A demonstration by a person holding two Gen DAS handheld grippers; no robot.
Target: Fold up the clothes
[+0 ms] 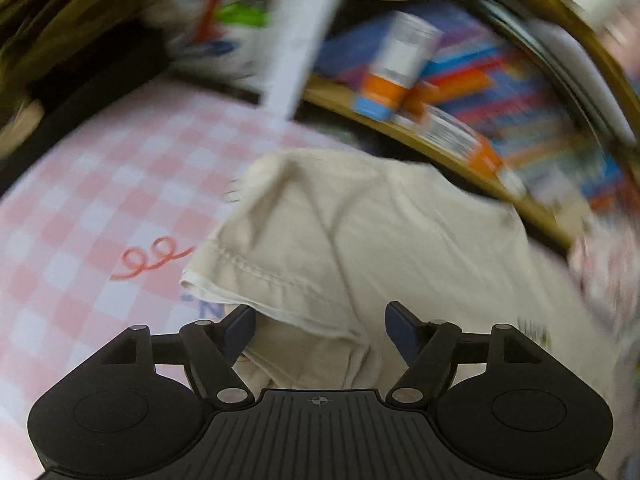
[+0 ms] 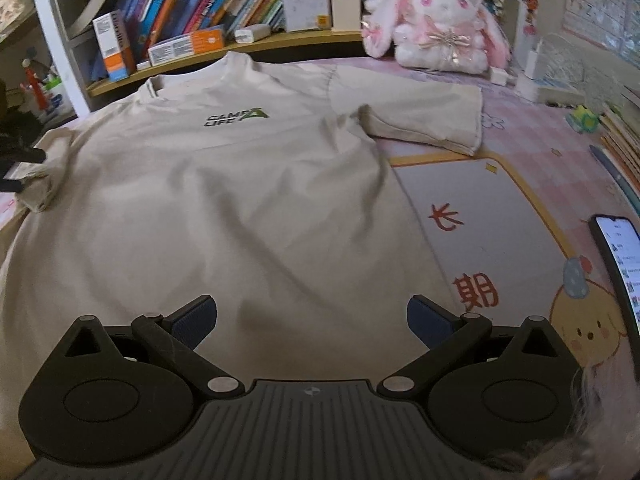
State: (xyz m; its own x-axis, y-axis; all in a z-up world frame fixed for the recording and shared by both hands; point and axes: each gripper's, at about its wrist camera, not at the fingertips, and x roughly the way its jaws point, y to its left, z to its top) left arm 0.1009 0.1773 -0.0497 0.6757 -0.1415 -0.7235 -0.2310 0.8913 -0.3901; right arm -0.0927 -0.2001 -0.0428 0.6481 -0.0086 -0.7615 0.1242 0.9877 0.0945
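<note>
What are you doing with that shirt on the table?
Someone with a gripper in each hand is folding a beige T-shirt laid flat on the pink mat. The left gripper hangs over one bunched sleeve, jaws open. The right gripper hovers open over the hem. Nothing is held.

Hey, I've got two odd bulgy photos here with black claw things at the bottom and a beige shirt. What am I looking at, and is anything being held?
Each black claw is a hand-held gripper a person carries, with a wide-angle camera on it looking along its two fingers. One picture comes from the left hand-held gripper, the other from the right hand-held gripper. A beige T-shirt lies spread on a pink patterned mat, with a plush bunny, a phone and a bookshelf nearby. Both grippers are open and hold nothing; the left one hangs over a rumpled sleeve.
</note>
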